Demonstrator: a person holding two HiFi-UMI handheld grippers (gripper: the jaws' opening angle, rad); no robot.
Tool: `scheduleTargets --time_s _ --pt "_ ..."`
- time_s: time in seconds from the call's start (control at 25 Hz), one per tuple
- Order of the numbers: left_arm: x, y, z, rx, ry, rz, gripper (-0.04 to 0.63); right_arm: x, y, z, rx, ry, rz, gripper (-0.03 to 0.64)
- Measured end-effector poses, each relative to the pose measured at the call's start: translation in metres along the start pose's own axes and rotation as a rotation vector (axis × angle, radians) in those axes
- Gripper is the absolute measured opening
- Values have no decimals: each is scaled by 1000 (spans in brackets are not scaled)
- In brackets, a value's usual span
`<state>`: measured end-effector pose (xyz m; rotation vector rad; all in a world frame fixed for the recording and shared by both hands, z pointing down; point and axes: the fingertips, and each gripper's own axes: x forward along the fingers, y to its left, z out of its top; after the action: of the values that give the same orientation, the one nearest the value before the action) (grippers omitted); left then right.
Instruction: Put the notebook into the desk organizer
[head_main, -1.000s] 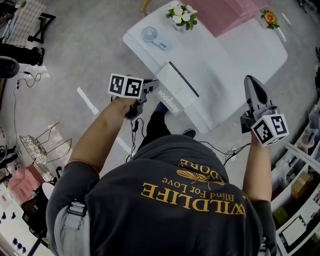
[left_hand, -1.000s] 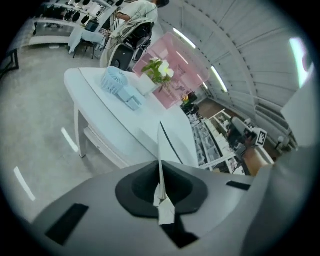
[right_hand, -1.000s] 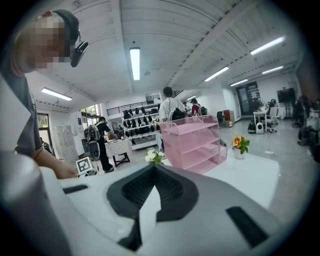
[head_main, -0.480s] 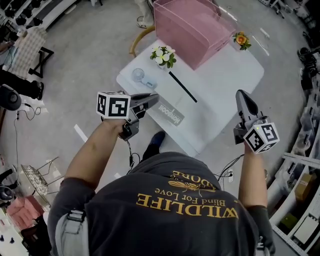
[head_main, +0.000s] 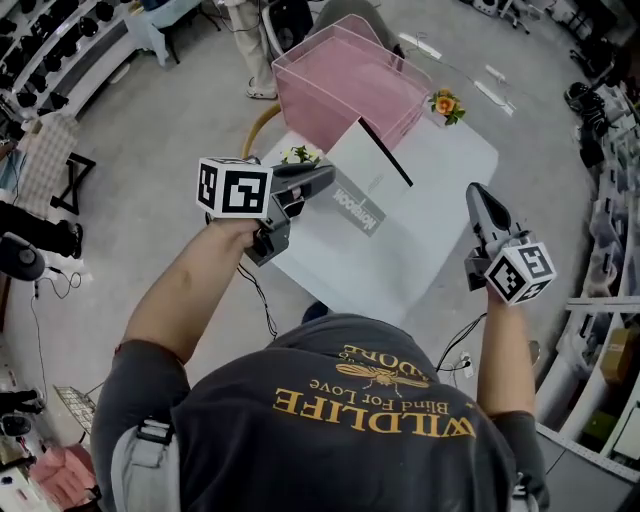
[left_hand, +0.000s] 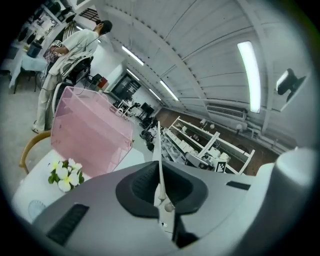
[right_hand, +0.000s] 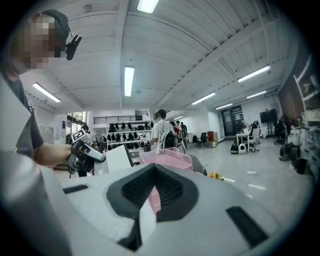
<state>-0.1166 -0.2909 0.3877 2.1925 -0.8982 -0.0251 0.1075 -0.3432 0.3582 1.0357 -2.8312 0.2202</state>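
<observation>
Evidently the notebook (head_main: 368, 178) is being carried rather than resting: it hangs in the air above the white table (head_main: 445, 215), pinched at its near, lettered edge by the left gripper (head_main: 322, 180), whose jaws are clamped tight on the thin cover. Seen from the left gripper view, it is a thin blade rising straight out from between the pads, so it stands on edge in line with the jaws. That probably suits a drop into a narrow slot better than a flat carry would. From the head view its face tilts up and its far corner reaches toward the pink desk organizer (head_main: 345, 75), just short of the rim and not yet inside. The dark edge runs from that far corner down toward the person's right, and the long axis seems to follow it (foreshortening makes this hard to be sure of). A sprig of white flowers (head_main: 298, 155) sits on the table just beside the gripper, an orange one (head_main: 445, 103) beside the organizer. The right gripper (head_main: 481, 200) hovers well apart over the table's right side, jaws together on nothing, apparently kept clear as a spare.
</observation>
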Motion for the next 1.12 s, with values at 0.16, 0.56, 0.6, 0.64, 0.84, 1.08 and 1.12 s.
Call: scheduleTargets --time_s 0.16,0.56,0.6,0.64,0.84,1.08,1.12 --pt "20 -5 61 70 -3 -46 8 8 -13 17 9 -14 -52 2" --pt "70 23 186 149 -39 -53 8 21 -30 35 46 -38 -166 2" --pt "75 30 194 144 -34 -48 8 23 -30 36 43 -36 -175 2" --pt "81 38 200 136 -26 -42 8 25 -31 37 42 -34 -183 2" --pt "106 86 213 91 38 13 8 31 -32 37 41 -26 -215 2" --pt "120 143 212 103 113 126 9 36 -29 35 40 -17 -244 2" --pt "120 150 211 113 126 149 9 36 -29 35 41 -16 -249 2"
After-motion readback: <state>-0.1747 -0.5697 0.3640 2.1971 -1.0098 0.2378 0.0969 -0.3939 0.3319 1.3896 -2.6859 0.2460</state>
